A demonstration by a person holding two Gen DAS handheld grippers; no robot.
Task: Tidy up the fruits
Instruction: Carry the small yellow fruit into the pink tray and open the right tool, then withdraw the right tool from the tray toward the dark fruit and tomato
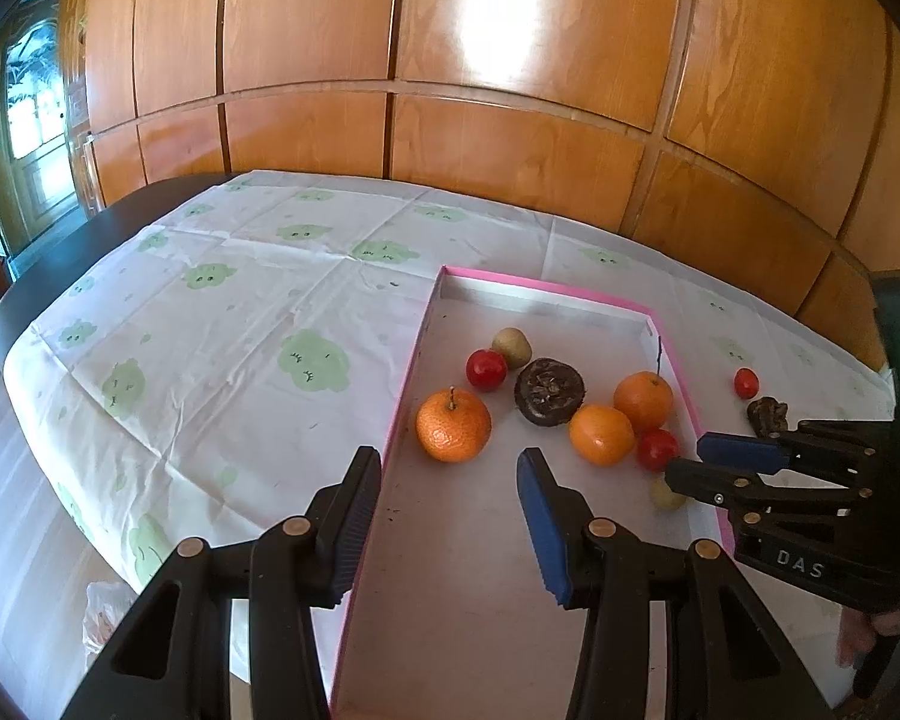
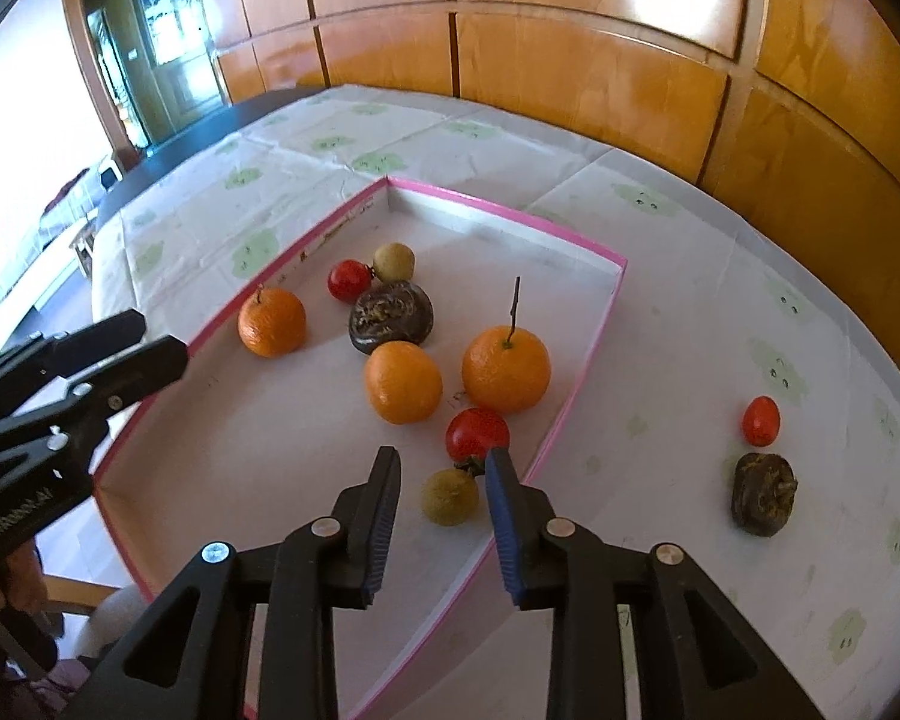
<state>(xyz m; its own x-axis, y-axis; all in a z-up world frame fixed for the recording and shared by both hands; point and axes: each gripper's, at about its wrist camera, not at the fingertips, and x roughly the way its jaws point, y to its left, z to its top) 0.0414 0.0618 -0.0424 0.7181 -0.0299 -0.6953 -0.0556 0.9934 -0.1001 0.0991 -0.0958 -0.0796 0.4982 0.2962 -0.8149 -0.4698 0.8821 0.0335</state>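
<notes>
Hovering over the pink-rimmed tray [image 2: 594,324], my right gripper [image 2: 441,474] stands parted around a small yellowish fruit [image 2: 449,496], pads clear of it. My left gripper [image 1: 450,480] is open and empty astride the tray's edge.

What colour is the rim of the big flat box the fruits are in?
Pink. The shallow white cardboard box's rim shows best in the right wrist view.

Glossy wood panels [image 1: 510,138]; creased, matt cloth [image 1: 240,312], possibly paper; matt cardboard-like tray [image 2: 588,372]; pitted, shiny oranges [image 2: 506,369].
</notes>
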